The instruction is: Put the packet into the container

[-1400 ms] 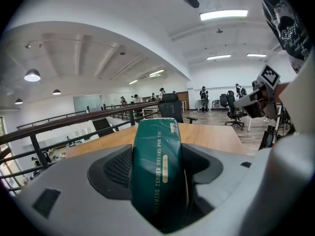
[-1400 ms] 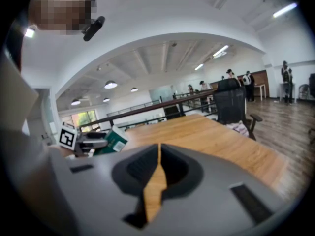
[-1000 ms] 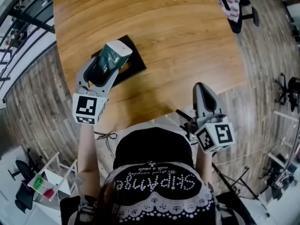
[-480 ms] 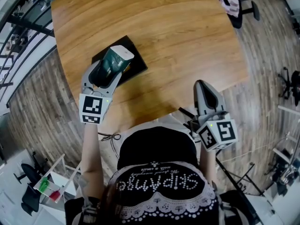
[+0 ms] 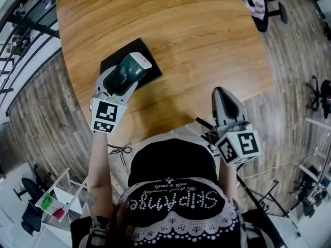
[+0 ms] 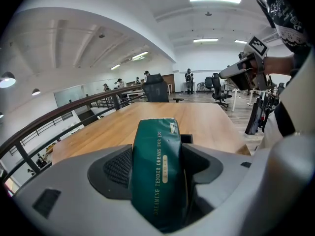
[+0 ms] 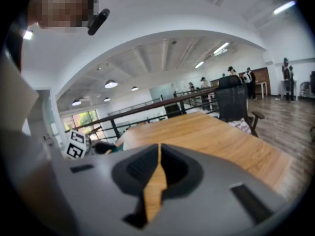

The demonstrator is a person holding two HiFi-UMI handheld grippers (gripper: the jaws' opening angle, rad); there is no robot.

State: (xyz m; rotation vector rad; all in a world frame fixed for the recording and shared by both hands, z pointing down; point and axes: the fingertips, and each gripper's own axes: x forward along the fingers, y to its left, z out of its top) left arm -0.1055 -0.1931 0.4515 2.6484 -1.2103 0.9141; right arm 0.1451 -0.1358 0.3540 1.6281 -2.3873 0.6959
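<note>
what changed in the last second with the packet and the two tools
The left tool, shut on the green packet, has shifted slightly to the right over the black container and tipped the packet further over, so its white end points more to the right. Nothing was let go. The right tool stayed shut and empty at the near edge of the table.

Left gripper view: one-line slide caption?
Left gripper clamped on a dark green packet, with the wooden table stretching beyond it.
</note>
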